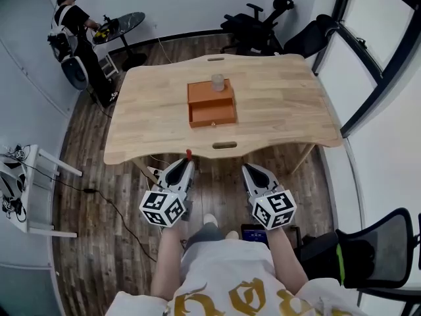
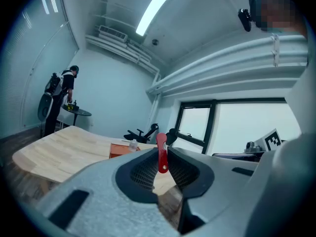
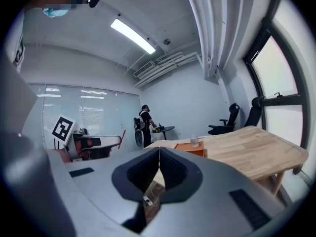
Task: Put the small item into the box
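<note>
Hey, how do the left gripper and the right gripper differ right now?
The left gripper is shut on a small red item; the right gripper has nothing between its jaws. The left gripper's jaws are kept slightly apart by that item; the right gripper's jaws meet. Shared: both are held short of the table's near edge, pointing toward the orange box on it.

An orange rectangular box (image 1: 211, 104) is sitting at frame centre on the pale wooden table (image 1: 283, 97). A slim red item (image 2: 162, 154) is showing in the grey left gripper (image 1: 187, 163). Black-and-white square markers are patterning the cubes on it and on the right gripper (image 1: 250, 171).
</note>
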Demonstrator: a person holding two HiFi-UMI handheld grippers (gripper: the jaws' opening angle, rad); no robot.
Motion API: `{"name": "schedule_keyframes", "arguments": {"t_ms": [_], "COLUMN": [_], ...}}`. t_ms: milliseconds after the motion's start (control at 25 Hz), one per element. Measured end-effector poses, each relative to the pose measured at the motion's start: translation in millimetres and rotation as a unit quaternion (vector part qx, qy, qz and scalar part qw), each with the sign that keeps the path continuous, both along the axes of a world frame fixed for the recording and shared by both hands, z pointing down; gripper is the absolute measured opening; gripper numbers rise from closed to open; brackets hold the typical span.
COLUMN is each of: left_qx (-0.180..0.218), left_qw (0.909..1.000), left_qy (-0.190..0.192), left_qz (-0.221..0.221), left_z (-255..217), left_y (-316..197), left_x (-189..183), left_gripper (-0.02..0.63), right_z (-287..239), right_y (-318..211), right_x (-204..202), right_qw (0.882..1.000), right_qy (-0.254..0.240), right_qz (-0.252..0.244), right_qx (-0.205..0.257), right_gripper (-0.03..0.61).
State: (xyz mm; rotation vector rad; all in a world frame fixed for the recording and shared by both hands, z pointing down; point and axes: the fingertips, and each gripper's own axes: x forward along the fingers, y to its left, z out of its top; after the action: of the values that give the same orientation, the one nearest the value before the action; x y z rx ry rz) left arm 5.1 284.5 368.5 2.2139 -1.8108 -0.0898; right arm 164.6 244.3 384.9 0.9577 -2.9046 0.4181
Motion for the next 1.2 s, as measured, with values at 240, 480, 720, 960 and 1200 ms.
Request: {"name": "schedule_keyframes", "arguments": {"t_ms": [240,480,720,960,1200], "left_qx": [0.000,0.004,0.001,-0.008,-0.019], "left_qw": [0.9999,0.9995,0.9995,0.9997,0.9992], "left_qy": [0.000,0.002,0.018,0.023,0.032], "left_qz": [-0.016,-0.032,-0.026,-0.004,0.014], "left_z": [0,6,20,27,31], "left_y": [4,-12,-60,-137,-215], "left_x": [-8,-24,-44,-71,-113], "left_gripper": [0.057,0.057,0.057,0.057,0.057], "right_z": [-1,9,19,29,32], "right_y": [-1,-23,-69,-140,-214], "right_x": [-5,-18,-36,-66,-115], "right_qw": [0.999,0.999,1.000,0.999,0.999], "right_qy": [-0.013,0.008,0.006,0.021,0.036], "right_qz": [-0.029,-0.032,-0.022,-0.004,0.002], "right_qx": [0.002,-0.005,-0.011,-0.026,-0.039], "right_gripper": [0.012,0.012,0.012,0.012,0.012]}}
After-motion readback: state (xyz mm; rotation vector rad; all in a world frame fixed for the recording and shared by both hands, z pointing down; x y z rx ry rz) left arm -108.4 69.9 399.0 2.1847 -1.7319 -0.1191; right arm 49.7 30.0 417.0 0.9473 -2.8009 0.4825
